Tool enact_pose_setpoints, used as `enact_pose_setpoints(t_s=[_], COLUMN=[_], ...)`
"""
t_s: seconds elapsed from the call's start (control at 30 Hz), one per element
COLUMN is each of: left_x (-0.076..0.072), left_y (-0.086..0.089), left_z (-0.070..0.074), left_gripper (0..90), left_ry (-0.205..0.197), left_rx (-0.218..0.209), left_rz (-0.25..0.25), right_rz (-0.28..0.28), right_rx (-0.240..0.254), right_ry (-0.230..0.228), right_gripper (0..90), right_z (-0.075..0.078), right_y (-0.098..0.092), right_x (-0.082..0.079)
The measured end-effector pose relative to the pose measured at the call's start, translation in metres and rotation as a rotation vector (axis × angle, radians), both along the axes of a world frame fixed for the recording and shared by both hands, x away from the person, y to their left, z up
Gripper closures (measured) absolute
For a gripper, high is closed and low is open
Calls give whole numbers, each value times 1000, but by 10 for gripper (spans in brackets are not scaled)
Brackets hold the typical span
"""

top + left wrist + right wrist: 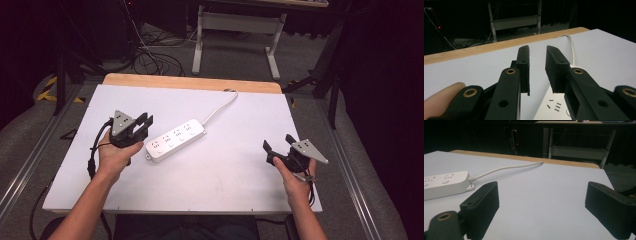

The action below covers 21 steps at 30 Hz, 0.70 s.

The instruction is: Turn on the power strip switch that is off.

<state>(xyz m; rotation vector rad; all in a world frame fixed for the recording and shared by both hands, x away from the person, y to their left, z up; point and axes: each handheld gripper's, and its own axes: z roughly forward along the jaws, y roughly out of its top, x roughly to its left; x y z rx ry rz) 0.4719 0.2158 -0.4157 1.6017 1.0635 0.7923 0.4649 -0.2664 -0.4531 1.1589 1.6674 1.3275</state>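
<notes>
A white table [210,175] with a wooden strip along its far edge carries a white power strip [176,139]. The strip lies slantwise a little left of the table's middle, its near end towards the left edge. Its white cord [220,107] runs from the other end to the far edge, where it stops near the middle of the wooden strip.

The left gripper [145,124], held in the person's left hand [116,155], sits just left of the strip's near end, close to it but not touching. In the left gripper view the jaws stand a narrow gap apart with nothing between them, and the strip's sockets show just below them.

The right gripper [278,142], held in the right hand [292,177], sits near the table's right edge, well apart from the strip. Its jaws stand wide apart and empty over bare table.
</notes>
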Motion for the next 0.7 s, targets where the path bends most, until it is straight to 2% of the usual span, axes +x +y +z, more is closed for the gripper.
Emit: enact_pose_setpoints(t_s=[0.47,0.7], left_x=[-6,-11], left_y=[2,10], left_z=[5,8], left_gripper=[660,595], left_ry=[-9,-7], left_rx=[-28,-64], left_rz=[18,30], right_rz=[5,5], right_rx=[-5,-2], right_ry=[3,4], right_gripper=[126,126], right_z=[-1,-1], right_y=[1,0], right_x=[1,1])
